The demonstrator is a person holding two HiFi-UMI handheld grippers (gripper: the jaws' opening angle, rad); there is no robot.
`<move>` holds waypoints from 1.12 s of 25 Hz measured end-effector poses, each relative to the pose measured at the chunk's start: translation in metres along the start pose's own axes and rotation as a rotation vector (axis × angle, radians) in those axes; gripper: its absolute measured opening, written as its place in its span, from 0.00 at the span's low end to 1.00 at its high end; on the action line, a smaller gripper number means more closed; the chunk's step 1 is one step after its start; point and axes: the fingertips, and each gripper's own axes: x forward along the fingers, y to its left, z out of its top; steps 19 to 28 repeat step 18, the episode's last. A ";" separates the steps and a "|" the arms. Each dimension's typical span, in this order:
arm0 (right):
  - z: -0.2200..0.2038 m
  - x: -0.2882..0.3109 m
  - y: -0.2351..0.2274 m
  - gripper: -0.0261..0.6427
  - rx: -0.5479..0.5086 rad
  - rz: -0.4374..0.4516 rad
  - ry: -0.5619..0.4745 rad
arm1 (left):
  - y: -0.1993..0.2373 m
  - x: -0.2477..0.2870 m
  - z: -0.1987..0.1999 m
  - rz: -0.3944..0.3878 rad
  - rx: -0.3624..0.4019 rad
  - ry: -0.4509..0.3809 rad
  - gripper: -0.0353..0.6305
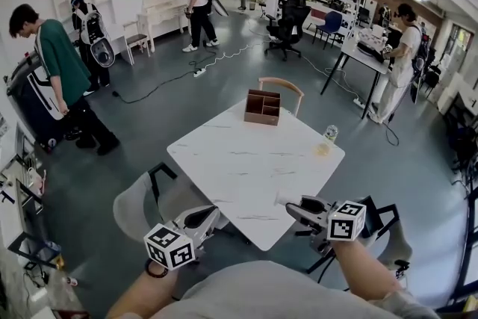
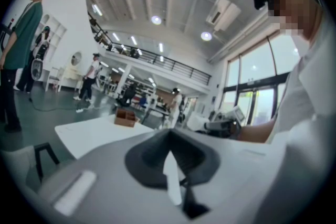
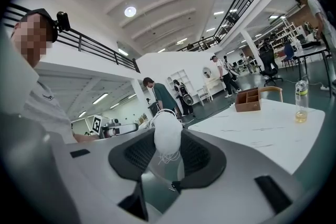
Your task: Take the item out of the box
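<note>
The wooden box [image 1: 262, 107] lies well ahead across the table [image 1: 246, 168], nearer the right gripper [image 1: 291, 204], whose half-spread jaws clasp a white stringy wad [image 3: 167, 132]; the left gripper [image 1: 203, 219] is closed and empty.

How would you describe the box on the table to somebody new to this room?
Find the large white table. At its far edge, before a chair with a curved wooden back, stands the box. It is brown and open-topped with dividers, unlike the clear bottle near the right edge.
</note>
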 end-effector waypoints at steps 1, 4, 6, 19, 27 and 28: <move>0.000 0.000 -0.001 0.25 0.001 -0.001 0.000 | 0.000 0.000 0.000 -0.001 0.001 0.001 0.06; 0.001 -0.002 0.000 0.25 0.001 -0.007 0.001 | -0.002 0.000 0.001 -0.003 0.004 0.002 0.06; 0.002 -0.004 0.001 0.25 0.003 -0.009 0.000 | -0.003 0.000 0.001 -0.003 0.005 0.002 0.06; 0.001 -0.004 -0.009 0.25 0.021 -0.011 -0.009 | -0.001 0.008 0.000 -0.003 0.007 0.011 0.06; 0.001 -0.004 -0.009 0.25 0.021 -0.011 -0.009 | -0.001 0.008 0.000 -0.003 0.007 0.011 0.06; 0.001 -0.004 -0.009 0.25 0.021 -0.011 -0.009 | -0.001 0.008 0.000 -0.003 0.007 0.011 0.06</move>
